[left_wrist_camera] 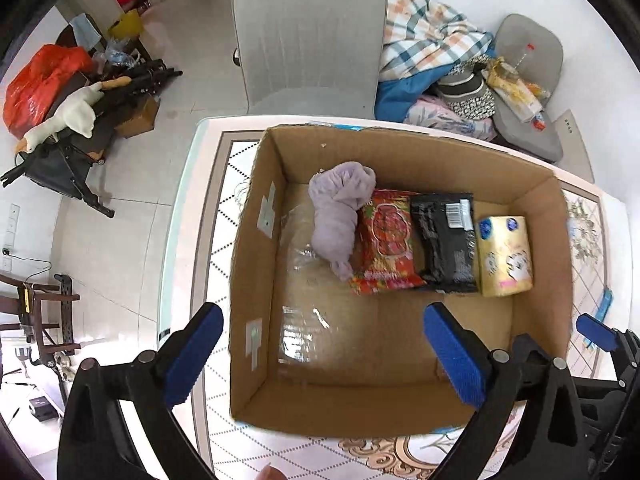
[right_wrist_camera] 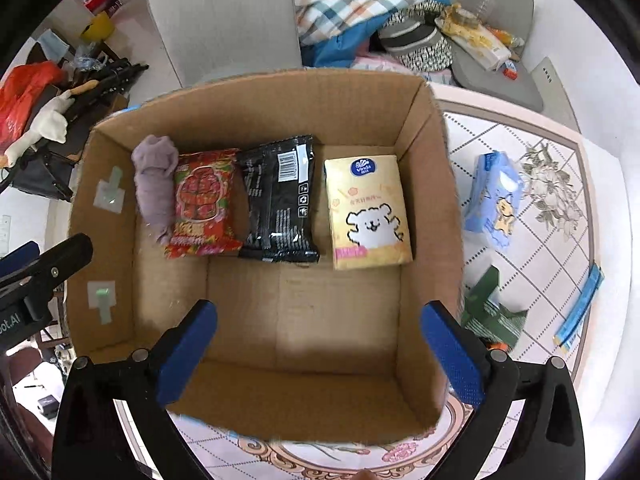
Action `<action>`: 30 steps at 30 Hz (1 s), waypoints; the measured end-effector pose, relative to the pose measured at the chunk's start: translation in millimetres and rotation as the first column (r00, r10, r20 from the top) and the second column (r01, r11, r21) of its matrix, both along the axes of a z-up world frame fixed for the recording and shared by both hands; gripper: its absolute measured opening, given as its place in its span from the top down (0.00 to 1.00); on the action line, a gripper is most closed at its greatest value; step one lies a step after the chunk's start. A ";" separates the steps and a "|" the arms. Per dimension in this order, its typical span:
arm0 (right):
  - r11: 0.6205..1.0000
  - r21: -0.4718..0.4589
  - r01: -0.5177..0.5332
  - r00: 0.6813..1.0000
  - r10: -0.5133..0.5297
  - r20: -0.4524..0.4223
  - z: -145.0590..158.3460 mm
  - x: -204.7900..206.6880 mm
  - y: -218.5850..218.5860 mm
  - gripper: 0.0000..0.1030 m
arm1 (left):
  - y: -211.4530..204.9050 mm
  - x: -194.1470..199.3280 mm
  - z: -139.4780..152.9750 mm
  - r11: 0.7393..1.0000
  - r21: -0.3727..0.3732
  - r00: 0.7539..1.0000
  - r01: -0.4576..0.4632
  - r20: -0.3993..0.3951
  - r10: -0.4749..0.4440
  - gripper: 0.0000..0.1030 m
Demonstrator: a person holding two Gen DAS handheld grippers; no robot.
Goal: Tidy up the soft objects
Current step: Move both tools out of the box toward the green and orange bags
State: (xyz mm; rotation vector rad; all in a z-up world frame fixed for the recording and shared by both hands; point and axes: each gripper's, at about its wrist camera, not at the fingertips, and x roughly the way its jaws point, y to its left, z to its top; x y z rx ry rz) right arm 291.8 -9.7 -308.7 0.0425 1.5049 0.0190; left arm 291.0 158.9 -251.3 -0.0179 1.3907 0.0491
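An open cardboard box [left_wrist_camera: 256, 264] [right_wrist_camera: 436, 184] stands on the patterned table. In a row at its far side lie a lilac cloth roll [left_wrist_camera: 338, 216] [right_wrist_camera: 154, 184], a red snack bag [left_wrist_camera: 386, 240] [right_wrist_camera: 204, 204], a black packet [left_wrist_camera: 444, 240] [right_wrist_camera: 280, 200] and a yellow tissue pack [left_wrist_camera: 506, 254] [right_wrist_camera: 368, 212]. My left gripper [left_wrist_camera: 324, 356] is open and empty above the box's near left. My right gripper [right_wrist_camera: 320, 354] is open and empty above the box's near side. A blue tissue pack [right_wrist_camera: 494, 198] and a green packet [right_wrist_camera: 490, 312] lie on the table right of the box.
A blue strip [right_wrist_camera: 580, 306] lies at the table's right edge. A grey chair [left_wrist_camera: 308, 40] stands behind the table, with a pile of clothes [left_wrist_camera: 432, 44] and a second grey chair [left_wrist_camera: 528, 92] to its right. Clutter and a plush goose [left_wrist_camera: 68, 116] lie on the floor at left.
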 end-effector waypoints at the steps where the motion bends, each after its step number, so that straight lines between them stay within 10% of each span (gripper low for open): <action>1: 1.000 0.003 -0.001 1.000 0.001 0.011 7.8 -7.4 -0.5 0.00 | -2.9 -5.9 5.3 1.000 0.003 1.000 0.007 0.008 -0.007 0.00; 19: 0.968 0.218 0.124 0.987 -0.144 0.075 92.6 -95.1 -83.7 0.00 | -119.5 -66.2 91.1 0.977 -0.057 0.974 0.204 0.115 -0.197 0.00; 30: 0.951 0.061 0.302 0.953 -0.300 -0.046 51.0 -134.9 -274.5 0.00 | -268.0 -82.9 -16.5 0.960 -0.115 0.954 0.254 -0.133 -0.268 0.01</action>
